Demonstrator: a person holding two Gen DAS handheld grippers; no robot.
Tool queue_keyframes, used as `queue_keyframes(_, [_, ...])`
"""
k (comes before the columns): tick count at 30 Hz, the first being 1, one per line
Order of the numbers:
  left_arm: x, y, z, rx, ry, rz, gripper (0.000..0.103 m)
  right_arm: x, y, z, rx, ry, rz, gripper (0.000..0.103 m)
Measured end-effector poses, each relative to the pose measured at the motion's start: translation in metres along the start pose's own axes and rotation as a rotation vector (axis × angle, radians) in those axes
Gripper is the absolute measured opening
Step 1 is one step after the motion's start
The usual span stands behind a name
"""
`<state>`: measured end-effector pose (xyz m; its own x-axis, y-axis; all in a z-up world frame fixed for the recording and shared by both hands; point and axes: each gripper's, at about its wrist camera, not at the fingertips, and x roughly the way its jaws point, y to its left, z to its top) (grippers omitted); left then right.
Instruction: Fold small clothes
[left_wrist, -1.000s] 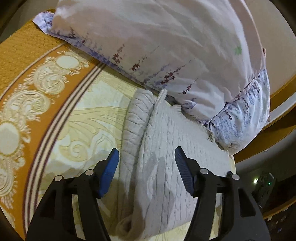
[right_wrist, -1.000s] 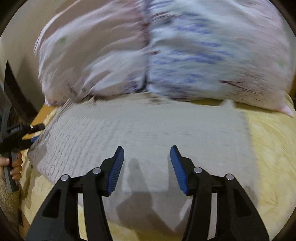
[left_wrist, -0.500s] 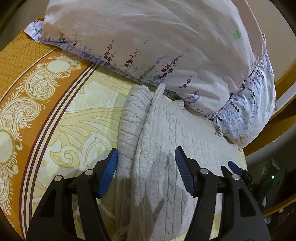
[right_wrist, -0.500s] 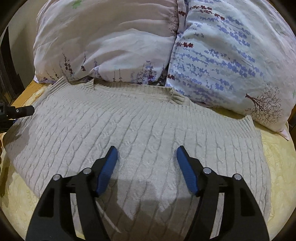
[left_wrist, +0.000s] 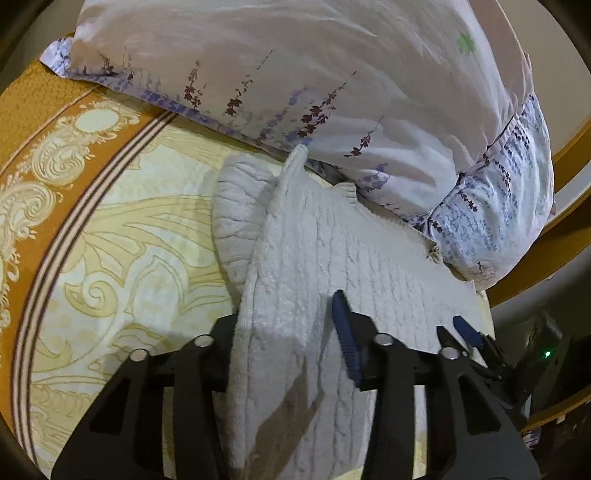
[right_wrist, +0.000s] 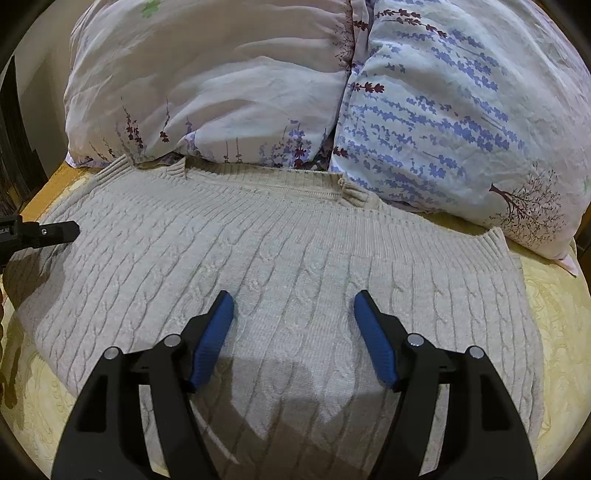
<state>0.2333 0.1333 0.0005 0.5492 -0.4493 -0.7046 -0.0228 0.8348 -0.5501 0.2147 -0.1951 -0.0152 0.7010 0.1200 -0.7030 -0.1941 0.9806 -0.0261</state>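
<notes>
A: Left wrist view, from the left edge?

B: Orange-and-cream bedspread (left_wrist: 110, 240) first, scroll-patterned. Then the cream cable-knit sweater (left_wrist: 332, 251), lying flat on the bed, top edge pressed against the pale floral pillow (left_wrist: 295, 74). Further right, a blue-flowered pillow (left_wrist: 509, 206), touching the sweater's far corner.

A: And the left gripper (left_wrist: 284, 325)?

B: Down at the sweater's near side edge – jaws apart, fabric raised between them and draped over the left-hand finger, hiding its pad. Right-hand pad (left_wrist: 345, 339) bare and blue, lying on the knit. Not pinched together; a clear gap across the fabric.

A: Anything past it?

B: Tip of the right gripper (left_wrist: 469, 332), low at the sweater's far side.

A: Right wrist view, same order?

B: At far left, a black finger of the left gripper (right_wrist: 55, 232), over the sweater's end. Then the sweater (right_wrist: 277, 240) itself, spread wide across the view, ribbed neckline tucked under the two pillows – pale one (right_wrist: 203, 74) on the left, blue-flowered one (right_wrist: 461, 110) on the right. Yellow bedspread (right_wrist: 554, 332) showing beyond the right hem.

A: Right gripper (right_wrist: 293, 332)?

B: Spread wide, holding nothing, poised above the middle of the knit. Contact with the cloth – impossible to tell.
</notes>
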Motion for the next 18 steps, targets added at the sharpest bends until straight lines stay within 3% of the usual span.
queue_keyframes(2, [0.001,-0.001,0.000,-0.018,0.004,-0.025,0.024,0.000,0.000,0.000,0.001,0.000,0.003,0.068])
queue_keyframes(8, [-0.008,-0.024,0.006,-0.013,-0.020,-0.102,0.020,-0.001,-0.003,0.001,0.008,0.005,0.025,0.069])
queue_keyframes(18, [-0.005,-0.103,0.015,0.063,-0.021,-0.260,0.019,-0.022,-0.031,-0.002,0.091,-0.028,0.082,0.069])
